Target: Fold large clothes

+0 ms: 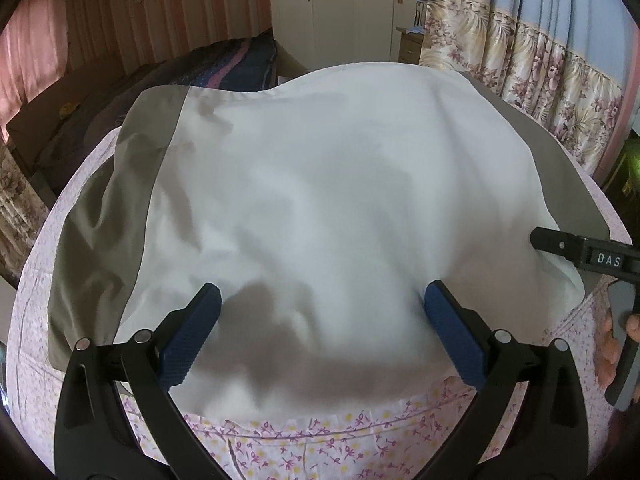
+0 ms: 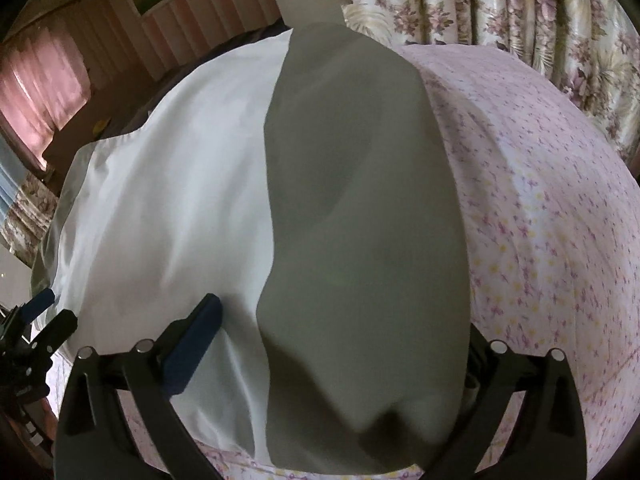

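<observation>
Grey cloth (image 2: 360,240) hides the right tongs' (image 2: 332,344) right finger.

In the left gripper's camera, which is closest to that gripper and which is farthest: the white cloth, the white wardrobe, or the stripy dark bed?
1. White cloth, right between the left gripper fingers.
2. Striped dark bed, beyond the cloth, upper left.
3. White wardrobe, at the back wall.

i'm seeing soft, dim indoor light; the left gripper (image 1: 322,334) is casting a shadow on the white garment (image 1: 340,184), and fisheye distortion is bending and darkening every edge.
</observation>
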The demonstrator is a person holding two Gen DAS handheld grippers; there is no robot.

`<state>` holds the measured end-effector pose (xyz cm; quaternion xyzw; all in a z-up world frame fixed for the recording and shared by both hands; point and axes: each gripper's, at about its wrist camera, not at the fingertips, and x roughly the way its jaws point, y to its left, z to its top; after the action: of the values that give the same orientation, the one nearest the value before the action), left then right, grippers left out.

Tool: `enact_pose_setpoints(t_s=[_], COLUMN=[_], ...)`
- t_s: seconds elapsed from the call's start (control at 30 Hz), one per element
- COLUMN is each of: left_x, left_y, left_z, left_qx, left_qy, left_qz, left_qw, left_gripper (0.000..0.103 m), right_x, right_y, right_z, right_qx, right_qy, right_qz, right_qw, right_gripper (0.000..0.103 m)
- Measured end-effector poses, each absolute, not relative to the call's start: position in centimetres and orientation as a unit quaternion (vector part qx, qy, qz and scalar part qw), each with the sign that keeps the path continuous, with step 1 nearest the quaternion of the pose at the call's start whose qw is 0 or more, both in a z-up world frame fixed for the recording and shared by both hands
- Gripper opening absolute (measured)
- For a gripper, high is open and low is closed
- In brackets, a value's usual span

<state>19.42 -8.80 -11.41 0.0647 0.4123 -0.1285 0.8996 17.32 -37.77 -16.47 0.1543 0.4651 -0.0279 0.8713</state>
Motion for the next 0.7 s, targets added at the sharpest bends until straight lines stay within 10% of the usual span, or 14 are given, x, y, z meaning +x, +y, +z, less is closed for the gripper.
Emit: enact_pose_setpoints(t_s=[0.5,0.7], left_x=[19.5,19.7], left_y=[-8.7,-8.7], left_z=[-11.9,-12.0], left_qx=[0.053,0.053], left_qy=[0.417,0.418], left_qz=[-0.133,-0.133], left_qw=[0.898,0.897], left_gripper=[0.1,0.1], right_x=[19.0,18.3], right_y=[-37.7,-38.5], right_z=[-16.6,-15.2], right_qx=[0.141,0.157], right_qy=[0.447,0.427], right_qz=[0.028,0.038], right_qw=[0.883,0.89], right_gripper=[0.099,0.054])
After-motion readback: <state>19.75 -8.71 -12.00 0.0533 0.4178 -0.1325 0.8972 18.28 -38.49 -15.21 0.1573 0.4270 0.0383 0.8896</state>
